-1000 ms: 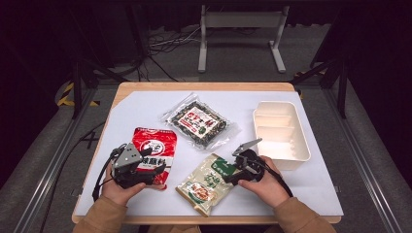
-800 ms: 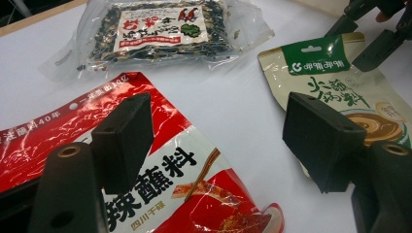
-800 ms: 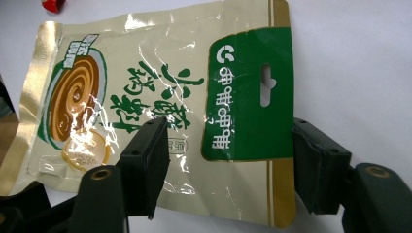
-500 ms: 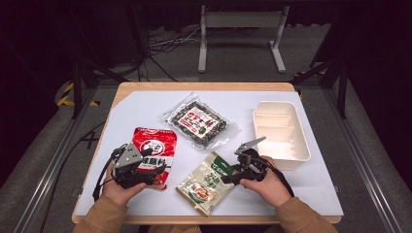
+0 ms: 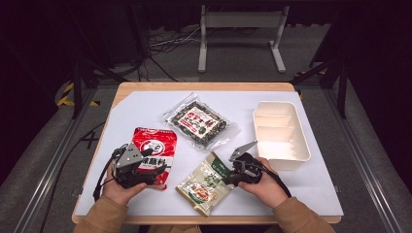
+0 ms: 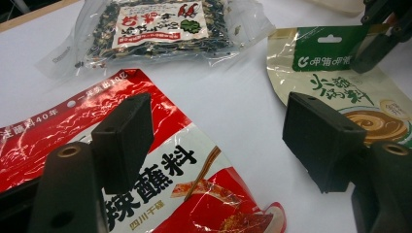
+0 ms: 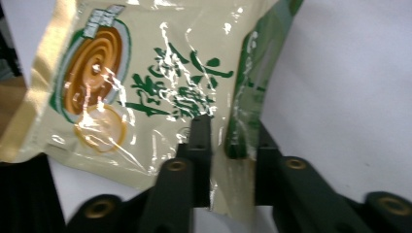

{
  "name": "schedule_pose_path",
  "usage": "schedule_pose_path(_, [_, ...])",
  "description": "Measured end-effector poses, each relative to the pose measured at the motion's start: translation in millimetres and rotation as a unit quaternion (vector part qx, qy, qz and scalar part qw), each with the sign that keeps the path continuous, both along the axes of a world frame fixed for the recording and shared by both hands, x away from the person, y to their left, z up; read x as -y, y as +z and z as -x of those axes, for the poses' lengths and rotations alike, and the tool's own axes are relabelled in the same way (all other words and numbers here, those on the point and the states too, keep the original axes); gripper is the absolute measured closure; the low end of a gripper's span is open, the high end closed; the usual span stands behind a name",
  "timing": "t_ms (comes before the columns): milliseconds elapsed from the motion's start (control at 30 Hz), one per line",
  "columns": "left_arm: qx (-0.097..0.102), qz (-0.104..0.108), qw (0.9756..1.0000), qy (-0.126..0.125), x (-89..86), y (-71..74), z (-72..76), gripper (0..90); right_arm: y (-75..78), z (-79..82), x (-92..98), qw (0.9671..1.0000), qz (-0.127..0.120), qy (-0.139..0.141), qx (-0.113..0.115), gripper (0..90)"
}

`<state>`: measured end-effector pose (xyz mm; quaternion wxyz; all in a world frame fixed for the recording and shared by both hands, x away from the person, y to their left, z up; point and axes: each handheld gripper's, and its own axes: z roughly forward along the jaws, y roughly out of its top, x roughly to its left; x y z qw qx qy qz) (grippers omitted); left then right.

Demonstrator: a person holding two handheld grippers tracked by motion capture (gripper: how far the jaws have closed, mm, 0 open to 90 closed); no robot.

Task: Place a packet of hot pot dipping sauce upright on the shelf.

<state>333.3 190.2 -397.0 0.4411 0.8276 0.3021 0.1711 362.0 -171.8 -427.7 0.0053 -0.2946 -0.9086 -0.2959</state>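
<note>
Now | right tool (image 7: 227, 141): jaws just closed, pinching the green top edge of the beige pouch (image 5: 206, 182) | pouch: flat on white surface (image 5: 291, 191), front centre | left tool (image 6: 218, 141): jaws apart, grasping nothing, over red pouch (image 6: 160, 170) | seaweed bag (image 5: 199, 122) behind.

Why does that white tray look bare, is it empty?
Empty. The white tray shows only bare dividers; the three packets lie outside it on the table.
</note>
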Motion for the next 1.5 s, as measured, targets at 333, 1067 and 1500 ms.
schedule_pose_path(333, [0.002,-0.001,1.0,0.001,-0.5,0.2,0.1,27.3,2.6,-2.9,2.7,1.0,-0.008,0.004,-0.003,88.6])
schedule_pose_path(1067, [-0.001,-0.002,1.0,0.007,-2.8,-0.5,-1.2,27.3,69.7,12.0,10.8,0.9977,-0.066,0.008,-0.013,89.8])
schedule_pose_path(1500, [-0.001,0.003,0.9999,0.01,-5.1,0.3,-1.5,27.3,109.3,20.2,9.5,0.9975,-0.061,0.03,0.019,89.8])
